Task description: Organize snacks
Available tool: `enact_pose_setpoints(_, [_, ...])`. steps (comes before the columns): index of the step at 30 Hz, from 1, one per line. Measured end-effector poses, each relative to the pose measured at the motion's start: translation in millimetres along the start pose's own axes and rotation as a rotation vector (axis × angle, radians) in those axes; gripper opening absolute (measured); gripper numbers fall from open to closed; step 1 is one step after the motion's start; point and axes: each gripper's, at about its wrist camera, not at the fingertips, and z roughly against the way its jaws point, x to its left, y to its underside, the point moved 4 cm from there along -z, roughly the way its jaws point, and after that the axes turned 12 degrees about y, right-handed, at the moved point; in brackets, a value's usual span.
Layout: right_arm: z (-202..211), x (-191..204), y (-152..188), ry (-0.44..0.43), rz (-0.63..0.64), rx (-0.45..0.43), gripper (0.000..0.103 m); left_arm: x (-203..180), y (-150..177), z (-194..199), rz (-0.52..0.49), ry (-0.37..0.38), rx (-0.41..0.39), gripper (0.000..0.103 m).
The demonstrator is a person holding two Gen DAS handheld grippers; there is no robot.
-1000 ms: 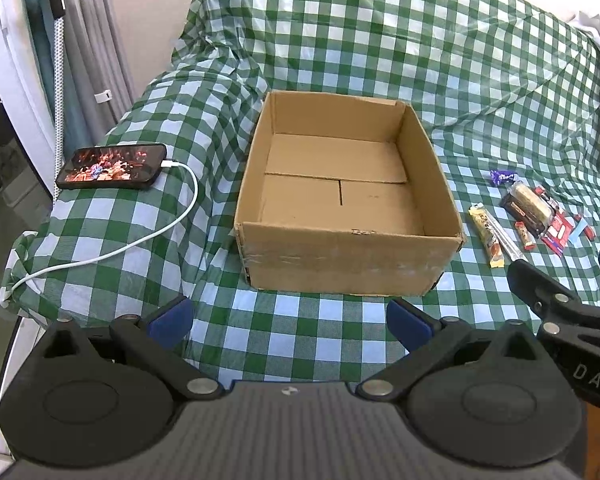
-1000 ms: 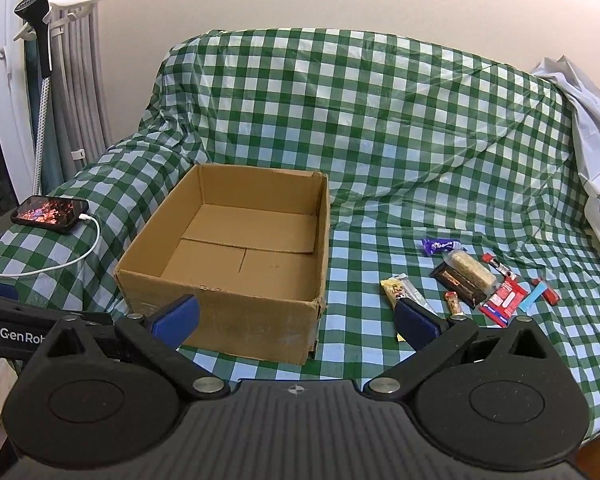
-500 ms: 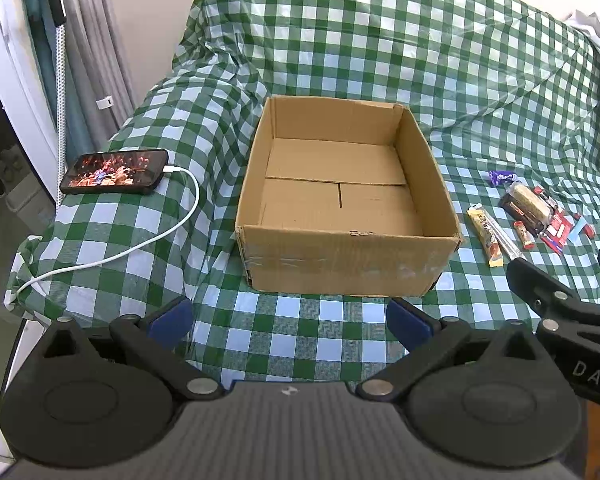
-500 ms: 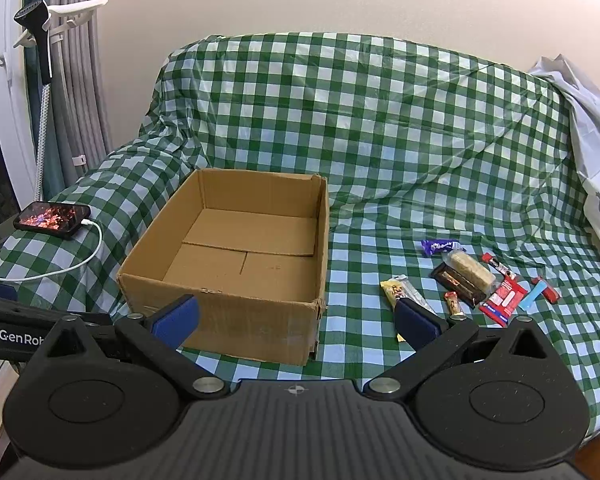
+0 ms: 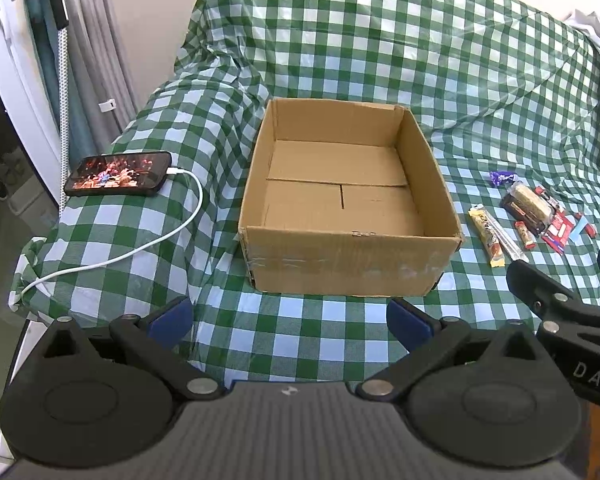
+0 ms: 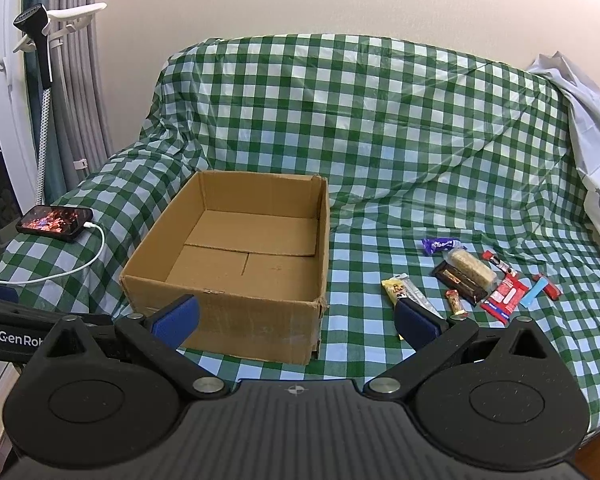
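Nearest the cameras, the left gripper [image 5: 288, 320] and the right gripper [image 6: 296, 318] both hang above the front edge of the green-and-white checked cloth [image 6: 380, 128], blue-padded fingers [image 6: 176, 318] spread wide with nothing between them. Just beyond, at twelve o'clock in the left wrist view, sits the open brown cardboard box [image 5: 350, 200], its floor bare with only folded flaps showing. At two o'clock from the box, apart from its right wall, lies the cluster of wrapped snacks [image 6: 472, 276]: a yellow bar [image 6: 396, 290] closest, a pale oat bar in clear wrap [image 6: 472, 268], red packets [image 6: 504, 298], a purple wrapper [image 6: 438, 245] farthest. At ten o'clock a black phone with a lit screen [image 5: 118, 173] rests on the cloth, a white cable [image 5: 160, 236] plugged in.
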Motion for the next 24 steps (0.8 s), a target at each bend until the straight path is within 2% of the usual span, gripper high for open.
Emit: enact_pose_setpoints(24, [-10, -22, 14, -0.026, -0.074, 0.018, 0.103, -21, 1, -10, -0.098, -0.049, 0.023, 0.103])
